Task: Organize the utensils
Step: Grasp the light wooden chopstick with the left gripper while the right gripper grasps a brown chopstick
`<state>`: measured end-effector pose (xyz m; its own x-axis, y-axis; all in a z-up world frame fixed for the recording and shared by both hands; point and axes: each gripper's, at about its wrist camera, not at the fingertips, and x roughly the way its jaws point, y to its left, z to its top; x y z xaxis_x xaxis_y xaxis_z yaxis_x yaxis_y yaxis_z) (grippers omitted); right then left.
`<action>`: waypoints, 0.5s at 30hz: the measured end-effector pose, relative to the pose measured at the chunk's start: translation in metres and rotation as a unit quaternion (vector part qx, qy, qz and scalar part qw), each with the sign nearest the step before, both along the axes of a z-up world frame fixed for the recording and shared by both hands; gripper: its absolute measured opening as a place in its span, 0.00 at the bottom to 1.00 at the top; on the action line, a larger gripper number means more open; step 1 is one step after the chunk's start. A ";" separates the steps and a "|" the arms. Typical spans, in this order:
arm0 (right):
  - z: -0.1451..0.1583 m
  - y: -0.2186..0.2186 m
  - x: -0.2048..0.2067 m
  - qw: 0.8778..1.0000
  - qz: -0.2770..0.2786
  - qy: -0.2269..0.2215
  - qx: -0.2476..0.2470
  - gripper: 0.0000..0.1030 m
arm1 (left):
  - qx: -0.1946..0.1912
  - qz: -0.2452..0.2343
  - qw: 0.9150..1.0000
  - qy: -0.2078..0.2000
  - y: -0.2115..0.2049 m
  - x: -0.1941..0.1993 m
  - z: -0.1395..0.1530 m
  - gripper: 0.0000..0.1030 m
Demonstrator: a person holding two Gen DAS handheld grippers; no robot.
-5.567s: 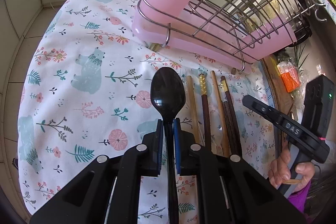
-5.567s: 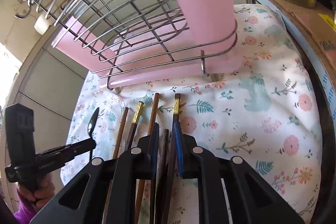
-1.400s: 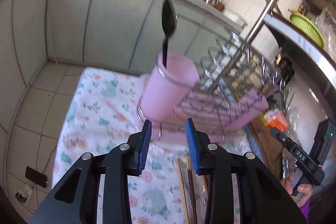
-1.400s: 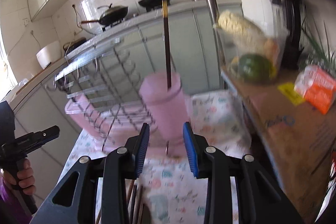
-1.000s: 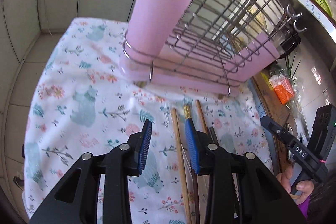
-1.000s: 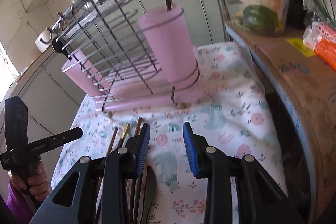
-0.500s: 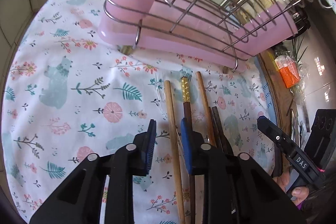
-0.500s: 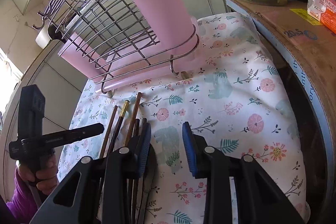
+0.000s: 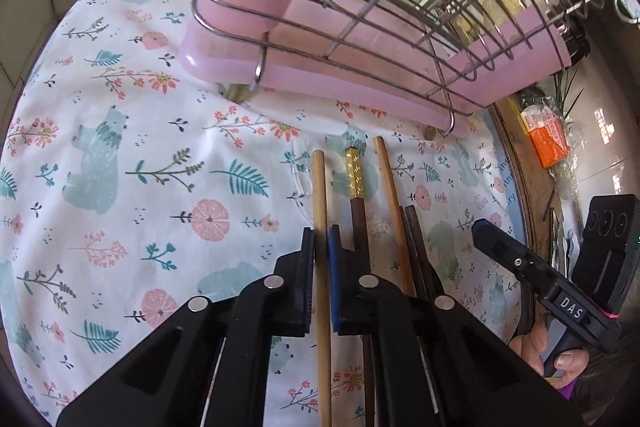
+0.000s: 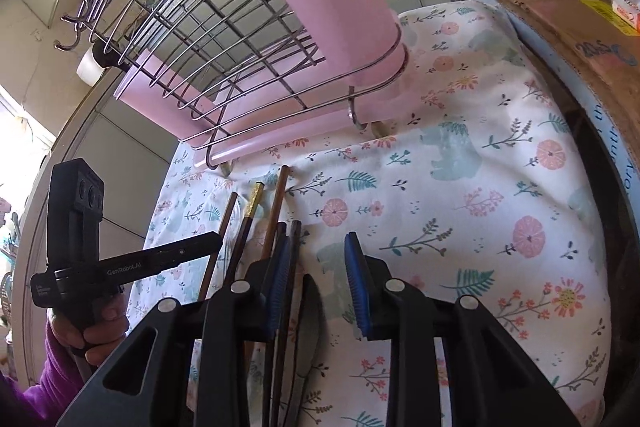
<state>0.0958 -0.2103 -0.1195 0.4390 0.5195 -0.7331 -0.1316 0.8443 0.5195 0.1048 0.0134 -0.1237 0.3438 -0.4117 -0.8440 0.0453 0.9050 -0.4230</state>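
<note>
The left gripper, open a second ago, now clamps its fingers on a pale chopstick; the right gripper stays open.

left tool | pinching light chopstick | on floral cloth

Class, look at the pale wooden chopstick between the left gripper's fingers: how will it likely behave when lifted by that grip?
The pale chopstick looks thin, straight wood, so probably stiff and light. The left gripper pinches it partway along, so the long free end may droop or pivot. Its rounded shaft might roll on the floral cloth if dropped.
</note>
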 end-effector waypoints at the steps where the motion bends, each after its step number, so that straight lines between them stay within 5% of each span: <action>1: 0.000 0.003 0.003 1.000 0.004 0.004 0.002 0.25 | 0.000 0.006 1.000 -0.003 0.004 -0.001 0.003 0.06; 7: -0.005 0.029 0.030 0.999 0.029 0.035 0.006 0.20 | 0.032 0.038 0.998 -0.029 0.035 -0.008 0.016 0.06; 15: -0.012 0.067 0.066 0.994 0.058 0.076 -0.053 0.20 | 0.062 0.029 0.998 0.011 0.055 -0.007 0.006 0.06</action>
